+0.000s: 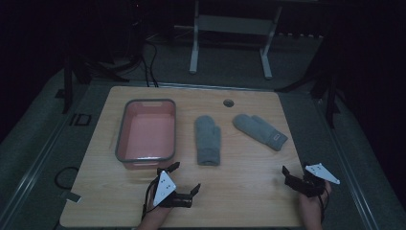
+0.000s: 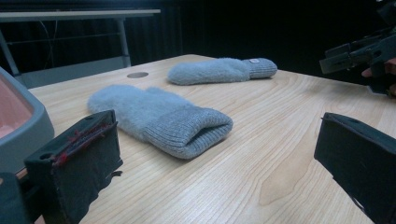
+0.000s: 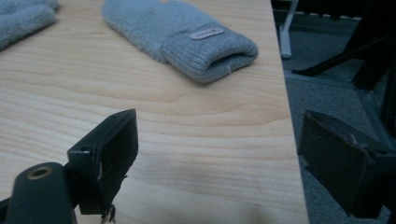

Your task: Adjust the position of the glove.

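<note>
While both grippers, left gripper and right gripper, hover with jaws wide open and empty, 2 soft, light mittens lie mid-tabletop; pinch the ribbed cuff, probably firmest.

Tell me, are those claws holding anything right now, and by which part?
Nothing is held. The left claw and right claw both stand open over bare table, short of the two grey mittens.
</note>
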Demonstrator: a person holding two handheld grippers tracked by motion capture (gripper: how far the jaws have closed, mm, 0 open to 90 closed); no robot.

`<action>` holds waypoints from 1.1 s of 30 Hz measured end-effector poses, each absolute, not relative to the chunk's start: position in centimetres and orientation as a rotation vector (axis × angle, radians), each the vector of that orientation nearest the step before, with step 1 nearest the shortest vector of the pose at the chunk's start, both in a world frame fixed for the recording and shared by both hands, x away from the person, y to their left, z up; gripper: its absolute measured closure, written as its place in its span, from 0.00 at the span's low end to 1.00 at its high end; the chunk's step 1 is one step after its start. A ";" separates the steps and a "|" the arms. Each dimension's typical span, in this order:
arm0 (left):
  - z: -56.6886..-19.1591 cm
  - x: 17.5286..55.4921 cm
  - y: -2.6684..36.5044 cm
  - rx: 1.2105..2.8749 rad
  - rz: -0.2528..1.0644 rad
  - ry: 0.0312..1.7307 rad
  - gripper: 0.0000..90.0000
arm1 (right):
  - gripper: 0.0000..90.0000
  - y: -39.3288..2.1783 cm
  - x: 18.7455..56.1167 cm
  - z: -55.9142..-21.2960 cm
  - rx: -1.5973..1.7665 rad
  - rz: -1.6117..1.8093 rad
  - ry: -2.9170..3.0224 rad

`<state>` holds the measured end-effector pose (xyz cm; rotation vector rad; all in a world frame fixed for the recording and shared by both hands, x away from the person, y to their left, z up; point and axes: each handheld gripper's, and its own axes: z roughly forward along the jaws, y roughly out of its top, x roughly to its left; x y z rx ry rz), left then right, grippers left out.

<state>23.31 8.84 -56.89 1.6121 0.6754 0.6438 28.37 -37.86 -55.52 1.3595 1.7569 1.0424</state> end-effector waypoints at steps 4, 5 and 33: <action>-56.9 23.4 8.9 1.605 0.636 0.681 0.00 | 0.14 -37.8 28.4 -55.6 1.372 1.038 1.793; -56.9 23.4 8.9 1.605 0.636 0.681 0.00 | 0.14 -37.8 28.4 -55.6 1.372 1.038 1.793; -56.9 23.3 8.9 1.589 0.633 0.689 0.00 | 0.14 -27.9 31.2 -47.9 1.257 1.107 1.901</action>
